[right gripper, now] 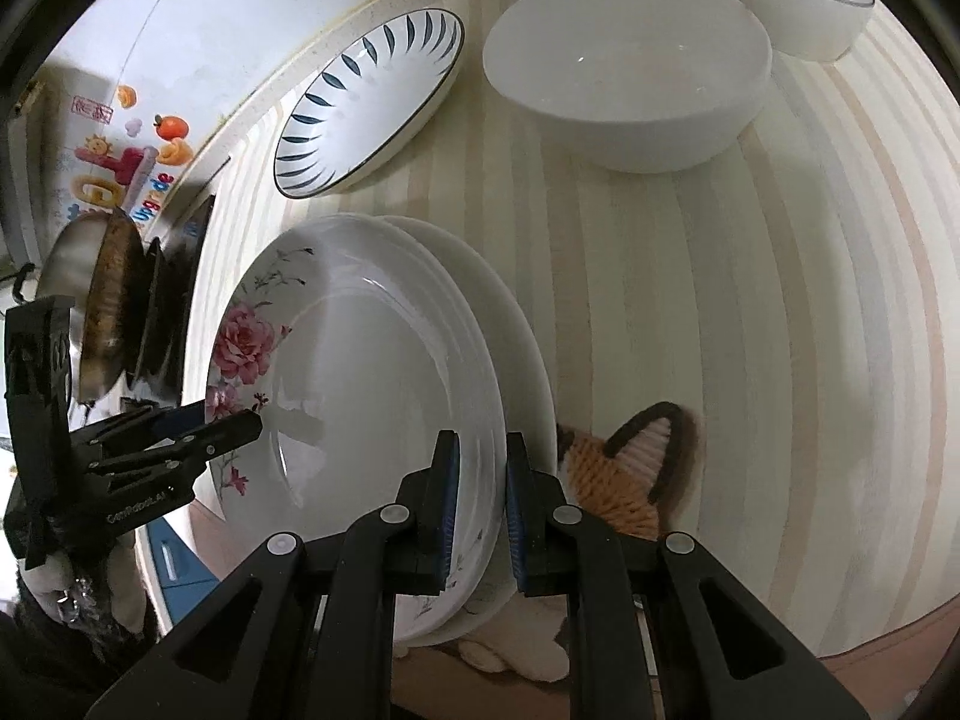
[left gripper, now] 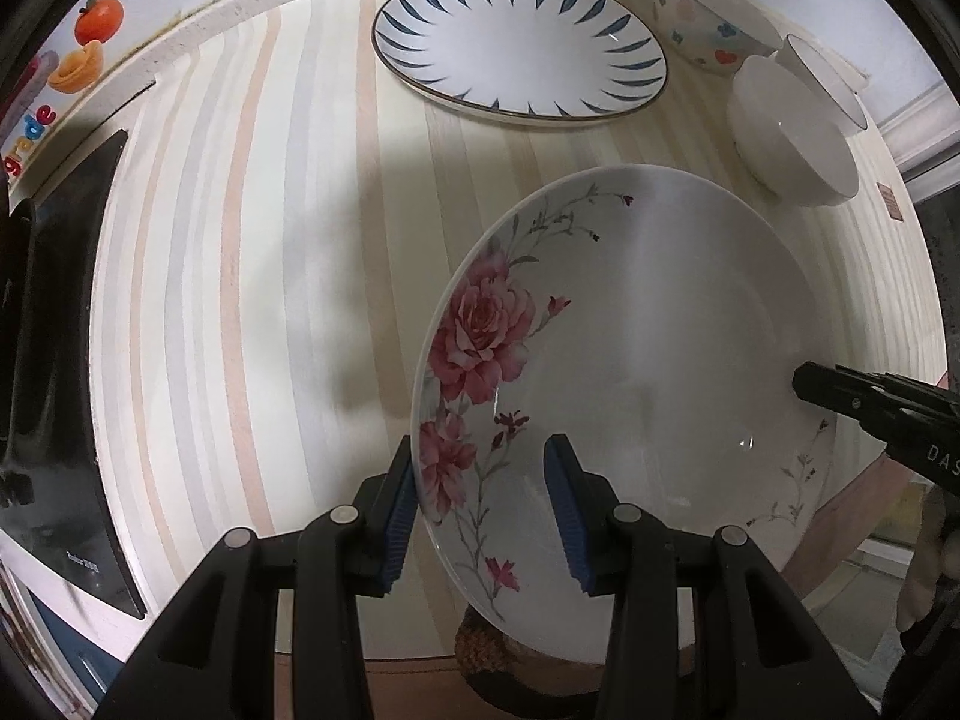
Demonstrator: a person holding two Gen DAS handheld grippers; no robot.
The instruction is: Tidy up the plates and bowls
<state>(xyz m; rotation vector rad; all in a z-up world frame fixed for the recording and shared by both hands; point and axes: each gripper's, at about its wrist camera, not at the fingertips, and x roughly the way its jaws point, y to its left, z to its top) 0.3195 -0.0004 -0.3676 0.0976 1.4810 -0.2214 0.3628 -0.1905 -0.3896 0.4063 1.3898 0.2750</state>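
A white plate with pink roses (left gripper: 630, 348) is held up over the striped table. My left gripper (left gripper: 483, 516) straddles its left rim with the jaws apart; the plate's edge sits between them. My right gripper (right gripper: 483, 510) is shut on the plate stack (right gripper: 384, 372), the rose plate on top of plain white plates. The right gripper's tip shows in the left view (left gripper: 840, 396). A blue-leaf plate (left gripper: 519, 48) lies at the back. A plain white bowl (right gripper: 627, 69), a flowered bowl (left gripper: 702, 21) and a blue-rimmed bowl (left gripper: 825, 81) stand at the back right.
A dark stove top (left gripper: 54, 360) lies at the left with a pan (right gripper: 102, 300) on it. A woven cat-shaped mat (right gripper: 630, 468) lies under the plates near the table's front edge. A sticker-covered wall (left gripper: 78, 48) runs behind.
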